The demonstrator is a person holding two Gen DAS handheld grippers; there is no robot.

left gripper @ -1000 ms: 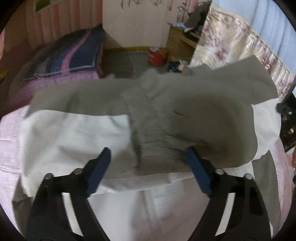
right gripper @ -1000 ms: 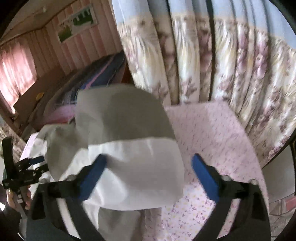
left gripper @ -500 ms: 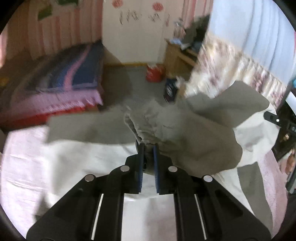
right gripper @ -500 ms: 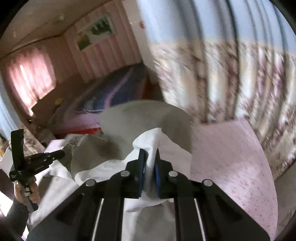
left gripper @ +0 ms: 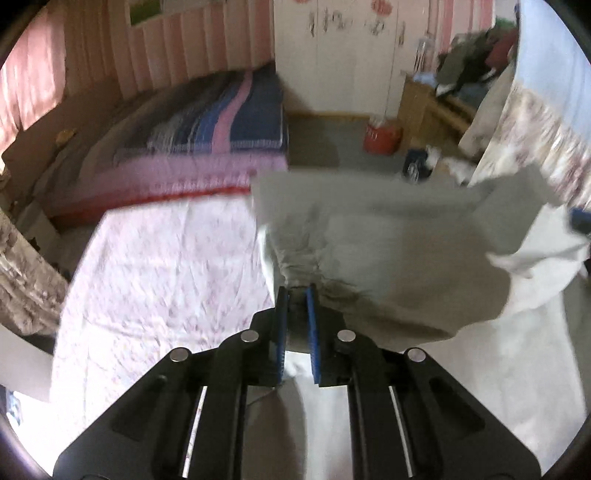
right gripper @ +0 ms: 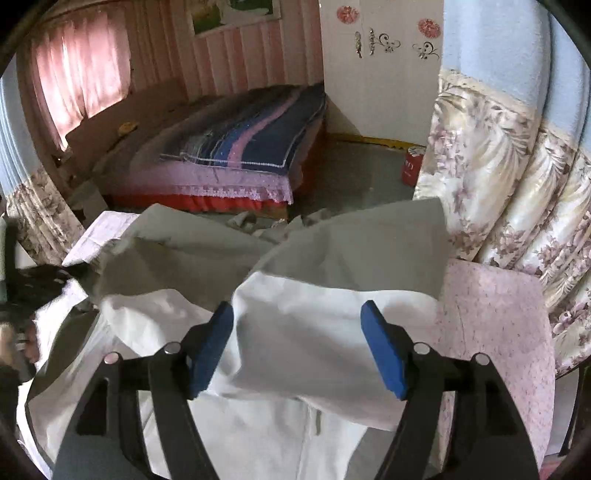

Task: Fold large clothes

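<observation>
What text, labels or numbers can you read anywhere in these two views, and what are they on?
Red bucket: white markings on its side, too small and blurred to read.
White wardrobe doors: decorative scroll stickers and red flower decals, not letters.
Wall picture: an image only, no legible words.
Grey and white garment: no label or print visible.
Nothing else carries readable text.
</observation>
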